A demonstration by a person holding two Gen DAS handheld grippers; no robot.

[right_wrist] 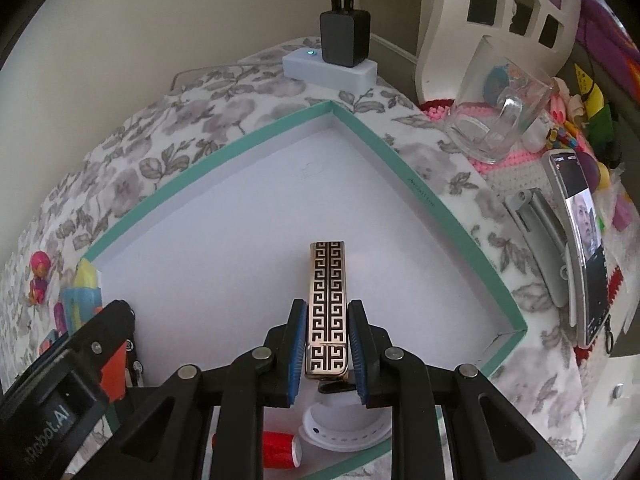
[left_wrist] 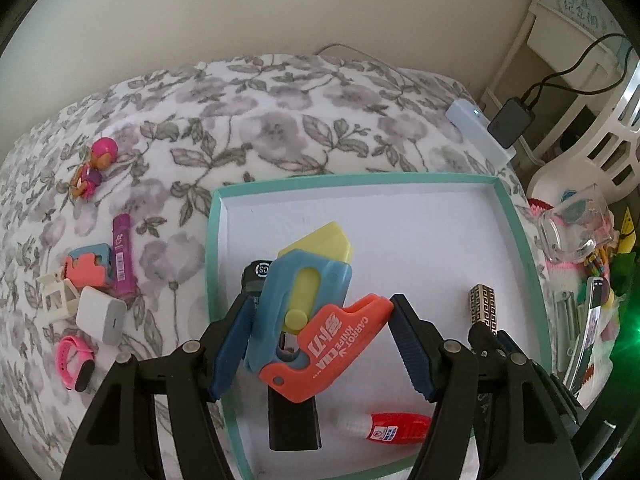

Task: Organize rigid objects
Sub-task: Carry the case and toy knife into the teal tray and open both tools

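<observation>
A teal-rimmed white tray (left_wrist: 516, 216) lies on the floral bedspread; it also shows in the right wrist view (right_wrist: 416, 184). My left gripper (left_wrist: 320, 316) is shut on a blue, yellow and orange toy carrot knife (left_wrist: 308, 304), held above the tray. My right gripper (right_wrist: 328, 344) is shut on a gold bar with a black key pattern (right_wrist: 327, 304), also seen in the left wrist view (left_wrist: 484, 306). In the tray lie a black block (left_wrist: 294, 420), a red glue bottle (left_wrist: 392, 426) and a white band (right_wrist: 344, 428).
Left of the tray lie a pink doll (left_wrist: 94, 166), a purple stick (left_wrist: 122, 256), a coral and blue piece (left_wrist: 90, 268), a white charger (left_wrist: 102, 314) and a pink watch band (left_wrist: 74, 360). A glass mug (right_wrist: 496, 104), a phone (right_wrist: 580, 240) and a power strip (right_wrist: 330, 68) sit to the right.
</observation>
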